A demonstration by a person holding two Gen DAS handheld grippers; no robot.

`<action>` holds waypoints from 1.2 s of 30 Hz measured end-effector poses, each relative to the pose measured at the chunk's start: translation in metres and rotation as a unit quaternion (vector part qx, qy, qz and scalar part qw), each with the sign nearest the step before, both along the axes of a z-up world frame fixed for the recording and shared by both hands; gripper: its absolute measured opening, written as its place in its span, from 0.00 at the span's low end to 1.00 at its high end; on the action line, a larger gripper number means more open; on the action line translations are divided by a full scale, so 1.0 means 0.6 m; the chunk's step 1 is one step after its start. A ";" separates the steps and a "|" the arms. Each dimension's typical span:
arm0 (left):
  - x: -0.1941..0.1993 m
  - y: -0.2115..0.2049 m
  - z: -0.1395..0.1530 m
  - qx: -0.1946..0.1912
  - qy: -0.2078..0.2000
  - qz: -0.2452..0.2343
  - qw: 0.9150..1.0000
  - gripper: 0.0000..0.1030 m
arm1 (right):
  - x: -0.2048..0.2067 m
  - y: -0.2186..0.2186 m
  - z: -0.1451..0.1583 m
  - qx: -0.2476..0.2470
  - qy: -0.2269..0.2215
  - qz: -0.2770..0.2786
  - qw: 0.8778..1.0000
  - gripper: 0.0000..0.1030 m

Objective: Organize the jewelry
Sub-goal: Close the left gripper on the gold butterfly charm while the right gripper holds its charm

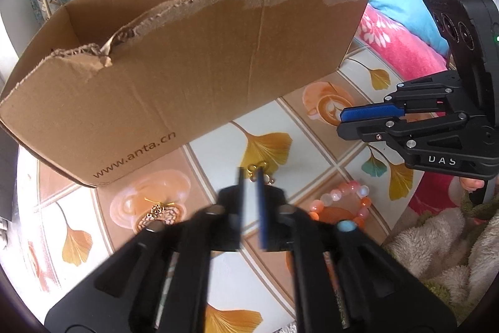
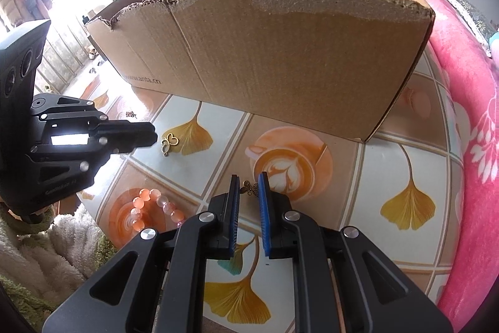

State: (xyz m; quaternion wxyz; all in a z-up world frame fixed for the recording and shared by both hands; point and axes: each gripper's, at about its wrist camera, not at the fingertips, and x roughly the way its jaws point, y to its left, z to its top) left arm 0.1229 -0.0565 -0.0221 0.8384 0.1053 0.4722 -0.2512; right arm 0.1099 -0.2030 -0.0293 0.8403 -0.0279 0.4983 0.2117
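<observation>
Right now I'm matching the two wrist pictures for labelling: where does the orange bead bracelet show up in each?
Left wrist view: the orange bead bracelet lies lower right of centre, partly behind the left gripper.
Right wrist view: the bracelet lies lower left, on the tablecloth.
Shared landmark: the torn cardboard box.

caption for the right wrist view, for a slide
Right tongs open around a small butterfly charm on the table, cardboard box behind.

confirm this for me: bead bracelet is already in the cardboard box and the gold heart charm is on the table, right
Not quite. The bead bracelet is not in the cardboard box; it lies on the table, as the right wrist view shows. The gold heart charm is on the table, as you said.
</observation>
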 end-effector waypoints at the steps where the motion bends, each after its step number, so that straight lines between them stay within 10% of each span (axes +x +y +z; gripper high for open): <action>1: 0.000 0.001 0.000 0.000 -0.001 -0.003 1.000 0.21 | 0.001 0.001 0.000 -0.001 0.001 0.000 1.000 0.12; 36: 0.007 -0.024 -0.007 0.062 0.008 -0.076 0.995 0.15 | -0.011 -0.020 0.004 0.028 0.000 -0.012 1.000 0.13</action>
